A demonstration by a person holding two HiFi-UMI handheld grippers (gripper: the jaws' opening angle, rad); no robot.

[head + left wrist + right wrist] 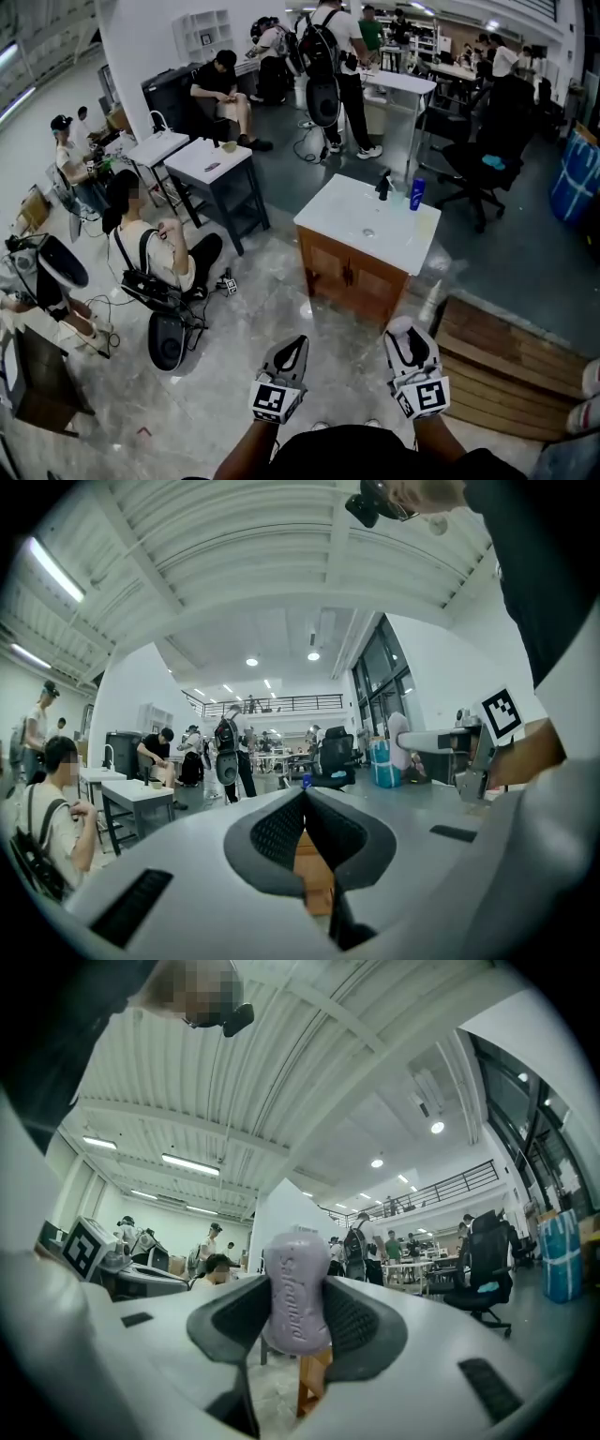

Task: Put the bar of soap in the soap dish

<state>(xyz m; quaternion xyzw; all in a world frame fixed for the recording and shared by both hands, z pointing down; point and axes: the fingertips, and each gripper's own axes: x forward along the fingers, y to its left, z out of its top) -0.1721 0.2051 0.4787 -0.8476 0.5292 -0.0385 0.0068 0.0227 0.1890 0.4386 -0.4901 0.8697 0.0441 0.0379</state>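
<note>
right hand-held gripper point(298, 1309) clamps purple soap bar point(295, 1279); left hand-held gripper point(305, 797) closed, empty

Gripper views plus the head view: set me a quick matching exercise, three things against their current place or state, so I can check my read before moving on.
Things:
1. bar of soap
2. left gripper
3. blue bottle

Place or state:
A. jaws together, nothing between them
B. standing on the white vanity top
C. clamped upright between the jaws of the right gripper

Pairs: 1-C, 2-A, 3-B.
</note>
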